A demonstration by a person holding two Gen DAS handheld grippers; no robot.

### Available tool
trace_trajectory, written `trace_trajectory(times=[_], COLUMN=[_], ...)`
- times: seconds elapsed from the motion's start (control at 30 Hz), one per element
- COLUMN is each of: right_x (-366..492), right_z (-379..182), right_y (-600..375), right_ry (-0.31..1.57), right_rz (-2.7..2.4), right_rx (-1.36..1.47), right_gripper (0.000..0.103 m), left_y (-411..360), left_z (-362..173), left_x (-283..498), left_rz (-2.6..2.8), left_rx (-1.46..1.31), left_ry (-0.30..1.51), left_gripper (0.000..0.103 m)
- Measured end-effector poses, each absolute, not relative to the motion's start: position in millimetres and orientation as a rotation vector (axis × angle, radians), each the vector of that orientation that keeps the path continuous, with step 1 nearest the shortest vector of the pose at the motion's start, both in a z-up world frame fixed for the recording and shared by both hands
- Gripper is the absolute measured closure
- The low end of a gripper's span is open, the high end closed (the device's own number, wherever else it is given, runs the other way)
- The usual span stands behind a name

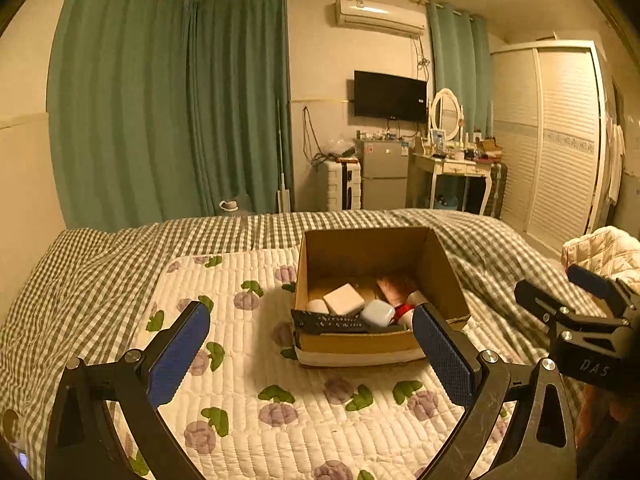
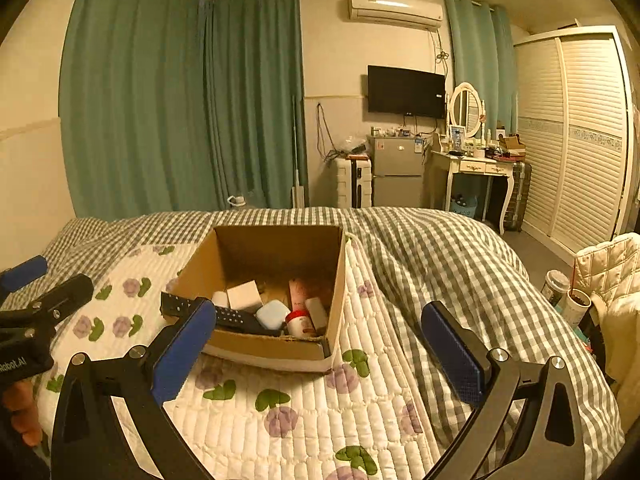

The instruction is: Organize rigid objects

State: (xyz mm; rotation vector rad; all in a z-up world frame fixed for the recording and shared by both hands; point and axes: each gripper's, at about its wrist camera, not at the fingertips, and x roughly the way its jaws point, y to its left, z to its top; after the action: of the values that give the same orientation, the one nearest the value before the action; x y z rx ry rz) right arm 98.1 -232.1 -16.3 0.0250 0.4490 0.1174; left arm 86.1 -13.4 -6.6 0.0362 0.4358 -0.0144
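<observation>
Left tongs: spread wide, nothing between the blue pads, held above the quilt just short of the box. Right tongs: likewise wide and holding nothing, beside the left pair, which shows at the left edge of the right wrist view.

The box, open-topped cardboard, sits on the floral quilt laid over the checked cover of the bed. Contents seen in the box: a black remote lying along the near wall, one end overhanging the left rim; a white cube behind it; a small white round item at the cube's left; a pale blue case; a red-capped bottle; a pink tube leaning toward the back. The items lie close together, several touching.

At the bed's right edge stand two cups, well apart from the box.
</observation>
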Motion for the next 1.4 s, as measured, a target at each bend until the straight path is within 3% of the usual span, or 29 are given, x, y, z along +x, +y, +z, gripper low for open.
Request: trace_trajectory(times=[1.4], right_x=[96.8], right_z=[-13.1], right_y=[-224.5], right_ry=[0.417], right_rz=[0.128], right_rx=[0.003], right_gripper=[0.000], left_y=[-8.2], left_z=[-15.4], left_x=[92.3], left_rz=[-0.017], left_rx=[0.020], left_ry=[0.485], left_gripper=[0.000])
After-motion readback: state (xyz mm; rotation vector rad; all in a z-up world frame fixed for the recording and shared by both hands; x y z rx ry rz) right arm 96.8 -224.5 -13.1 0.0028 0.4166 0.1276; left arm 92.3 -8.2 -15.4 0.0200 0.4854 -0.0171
